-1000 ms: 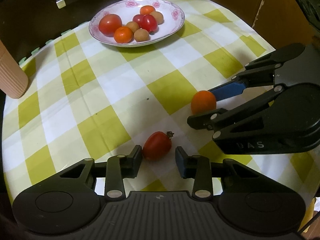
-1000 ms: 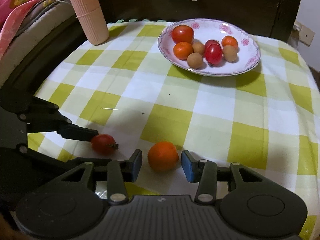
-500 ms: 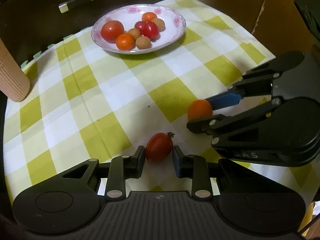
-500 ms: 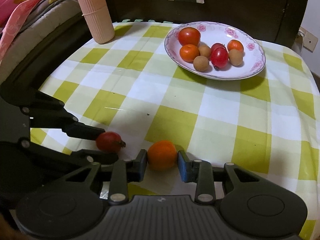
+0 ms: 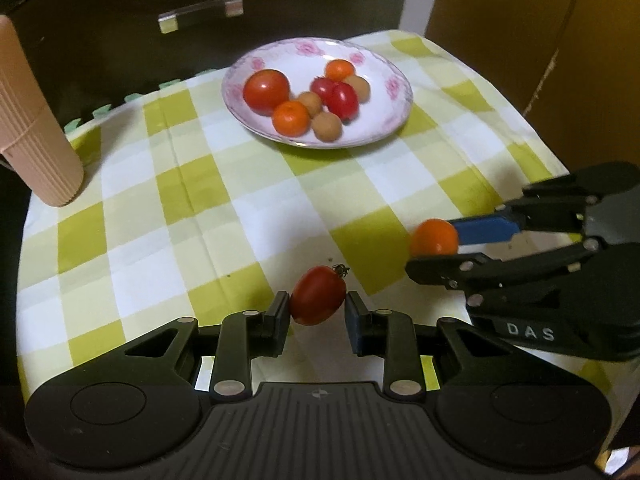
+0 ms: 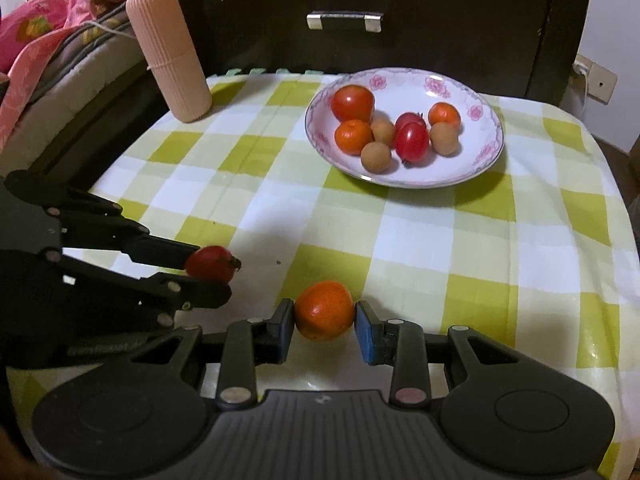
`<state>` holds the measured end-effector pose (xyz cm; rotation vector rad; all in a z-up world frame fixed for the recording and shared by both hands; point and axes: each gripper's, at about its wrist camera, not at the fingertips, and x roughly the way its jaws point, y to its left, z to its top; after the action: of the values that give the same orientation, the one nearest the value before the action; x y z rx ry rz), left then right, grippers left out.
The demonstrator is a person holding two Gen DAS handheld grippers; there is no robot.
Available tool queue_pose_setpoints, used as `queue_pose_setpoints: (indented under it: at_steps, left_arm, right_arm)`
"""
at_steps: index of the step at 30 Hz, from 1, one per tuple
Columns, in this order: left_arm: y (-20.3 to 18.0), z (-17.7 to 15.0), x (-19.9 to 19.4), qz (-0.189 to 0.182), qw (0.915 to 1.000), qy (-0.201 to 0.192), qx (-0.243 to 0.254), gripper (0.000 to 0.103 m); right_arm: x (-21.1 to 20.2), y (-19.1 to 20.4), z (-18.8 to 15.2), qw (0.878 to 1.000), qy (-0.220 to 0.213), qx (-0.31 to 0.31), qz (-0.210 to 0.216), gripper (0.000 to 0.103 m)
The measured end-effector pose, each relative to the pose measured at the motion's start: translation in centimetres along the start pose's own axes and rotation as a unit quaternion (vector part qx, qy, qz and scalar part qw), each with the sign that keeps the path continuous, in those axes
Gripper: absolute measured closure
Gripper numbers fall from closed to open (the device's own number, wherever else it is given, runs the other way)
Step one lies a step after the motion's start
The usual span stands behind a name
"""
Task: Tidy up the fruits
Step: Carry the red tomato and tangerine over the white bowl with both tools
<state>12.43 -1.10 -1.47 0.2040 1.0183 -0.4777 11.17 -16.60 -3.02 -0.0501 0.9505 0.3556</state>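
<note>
Both sets of jaws have just been closing: the left gripper (image 5: 318,314) now pinches the red tomato (image 5: 318,295), the right gripper (image 6: 325,322) the orange fruit (image 6: 325,311). 2 fruits secured; the plate (image 6: 486,160) lies ahead of the fingertips across bare checked cloth (image 6: 420,240), table edges well aside.

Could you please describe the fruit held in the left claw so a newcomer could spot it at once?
Start at the flowered plate on the checked tablecloth, then come to the near edge. The left claw grips an oval red tomato with a dark stem, unlike the round orange nearby.
</note>
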Motion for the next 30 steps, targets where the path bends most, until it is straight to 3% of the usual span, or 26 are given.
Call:
queue_pose_setpoints:
  at_steps: [18,30]
  left_arm:
    - [0.6,5.7,0.1,-0.012,0.9981,-0.054,-0.029,0.067]
    - [1.1,9.6,3.0,0.0,0.9971,-0.068,-0.034,0.067]
  right_arm:
    - [-1.0,-2.1,4.0,0.998,-0.051,0.028,-0.027,0.071]
    - [0.9,-5.0,7.2,0.995,-0.072,0.035,-0.055,0.071]
